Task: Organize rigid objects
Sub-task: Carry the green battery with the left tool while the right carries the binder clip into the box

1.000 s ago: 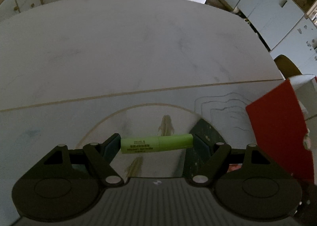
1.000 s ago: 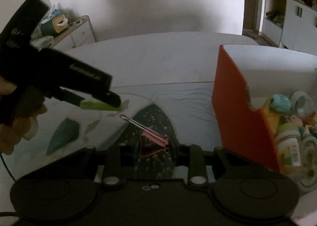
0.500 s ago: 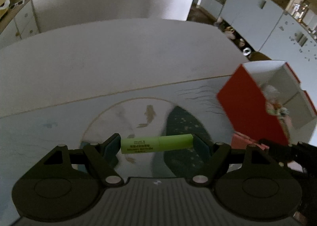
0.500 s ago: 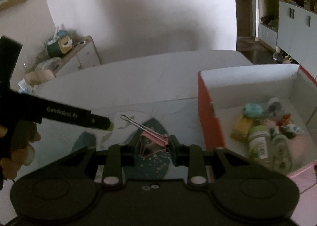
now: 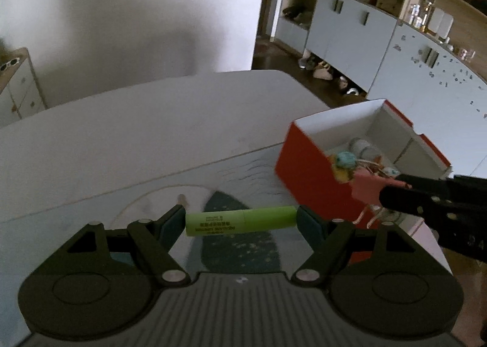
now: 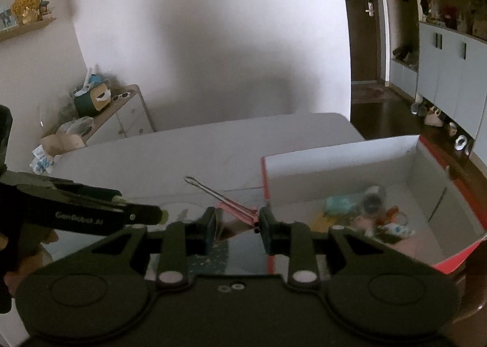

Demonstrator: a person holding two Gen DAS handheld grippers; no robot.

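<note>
left gripper (image 5: 241, 222) fingers pinch green tube (image 5: 240, 221) endwise; right gripper (image 6: 234, 226) fingers clamp pink binder clip (image 6: 237, 213) beside red box (image 6: 334, 161)

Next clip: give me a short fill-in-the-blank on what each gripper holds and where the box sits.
1. The left gripper grips a ____ tube by its two ends.
2. The right gripper is shut on a pink ____.
3. The box is white inside and ____ outside.
4. The box already holds ____ small items.

Missing words: green; binder clip; red; several
</note>
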